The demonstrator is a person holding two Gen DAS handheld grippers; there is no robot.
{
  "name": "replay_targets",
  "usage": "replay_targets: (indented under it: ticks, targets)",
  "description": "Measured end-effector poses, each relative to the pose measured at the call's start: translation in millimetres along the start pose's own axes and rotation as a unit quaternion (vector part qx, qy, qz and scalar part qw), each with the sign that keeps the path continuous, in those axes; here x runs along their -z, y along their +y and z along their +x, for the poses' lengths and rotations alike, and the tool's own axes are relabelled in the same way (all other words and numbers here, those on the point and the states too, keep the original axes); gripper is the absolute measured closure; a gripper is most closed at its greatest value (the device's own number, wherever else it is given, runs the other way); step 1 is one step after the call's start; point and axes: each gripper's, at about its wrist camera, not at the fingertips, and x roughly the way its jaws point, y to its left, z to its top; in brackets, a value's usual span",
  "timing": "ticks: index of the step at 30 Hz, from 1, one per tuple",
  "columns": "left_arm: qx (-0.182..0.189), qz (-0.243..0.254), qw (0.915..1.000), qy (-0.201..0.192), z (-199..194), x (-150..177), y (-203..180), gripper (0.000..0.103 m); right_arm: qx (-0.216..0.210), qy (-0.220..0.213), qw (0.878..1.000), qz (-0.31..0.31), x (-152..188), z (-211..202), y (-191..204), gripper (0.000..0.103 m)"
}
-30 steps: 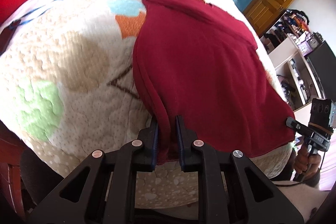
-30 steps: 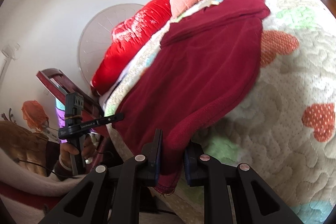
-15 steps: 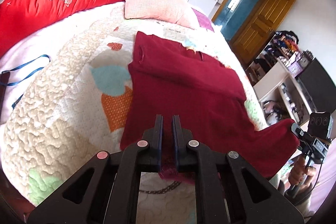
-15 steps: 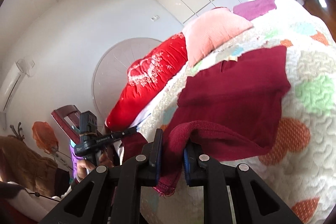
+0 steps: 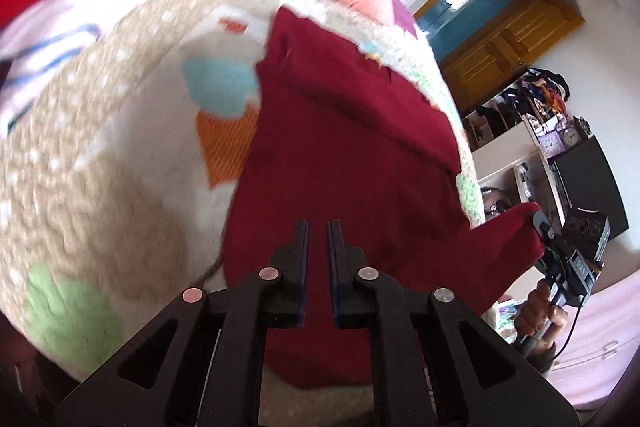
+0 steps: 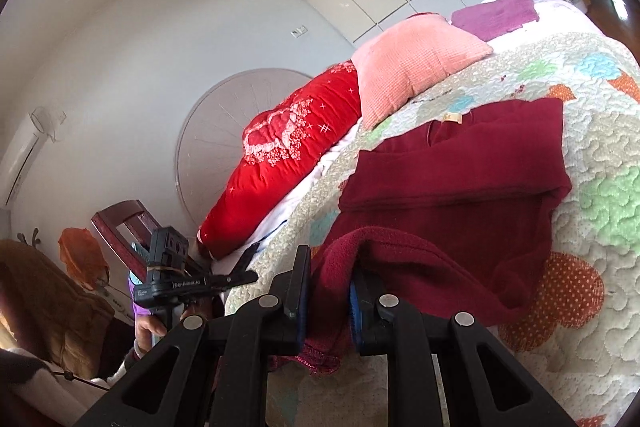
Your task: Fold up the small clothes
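Note:
A dark red fleece garment [image 5: 344, 147] lies on the patterned quilt [image 5: 100, 167], its top part folded over. My left gripper [image 5: 318, 231] hovers over the garment's near edge with a narrow gap between its jaws; the cloth lies below, and no cloth shows in the gap. My right gripper [image 6: 330, 267] is shut on a bunched corner of the garment [image 6: 448, 195] and holds it raised above the quilt [image 6: 592, 211]. The right gripper [image 5: 540, 223] also shows at the right of the left wrist view, holding that corner. The left gripper [image 6: 250, 265] appears in the right wrist view, empty.
A red quilted cover [image 6: 296, 155] and a pink pillow [image 6: 412, 63] lie at the head of the bed. A purple cloth [image 6: 496, 15] lies beyond. A wooden chair [image 6: 124, 227] stands by the bed. Shelves and a wooden door [image 5: 508, 51] are to the right.
My left gripper has let go of the garment's hem and its jaws have parted slightly. My right gripper has carried its corner up and over towards the pillows.

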Motion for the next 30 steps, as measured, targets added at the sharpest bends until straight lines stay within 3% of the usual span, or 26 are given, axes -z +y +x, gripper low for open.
replay_targets:
  ticks: [1,3,4,7,14,18,22,24,28,30]
  targets:
    - [-0.003,-0.01,0.9999,0.007,1,8,5,0.08,0.0,0.0,1.0,0.001,2,-1,-1,0.088]
    - [-0.005,-0.042,0.9989,0.02,3,24,17,0.045,0.0,-0.001,1.0,0.002,5,-4,-2,0.088]
    - [0.002,-0.062,0.9978,0.024,3,33,25,0.039,0.002,-0.002,1.0,0.002,5,-6,-3,0.088]
    - [0.04,-0.121,0.9912,0.034,6,54,41,0.038,0.007,-0.005,1.0,0.003,5,-12,-6,0.088]
    - [0.143,-0.187,0.9718,0.017,23,77,43,0.038,0.019,-0.017,0.999,0.021,2,-16,-17,0.088]
    - [0.156,-0.188,0.9697,0.001,29,77,40,0.038,0.025,-0.014,0.999,0.025,5,-17,-21,0.088]
    - [0.18,-0.22,0.9586,-0.01,34,82,49,0.038,0.027,-0.004,0.999,0.028,11,-17,-23,0.088]
    - [0.185,-0.211,0.9597,-0.007,33,82,47,0.038,0.029,0.002,0.999,0.029,15,-17,-24,0.088]
    - [0.181,-0.158,0.9708,0.003,27,79,35,0.065,0.03,0.006,0.999,0.033,21,-22,-26,0.088]
    - [0.183,-0.148,0.9718,0.002,23,80,35,0.07,0.023,0.005,0.999,0.045,25,-24,-30,0.088]
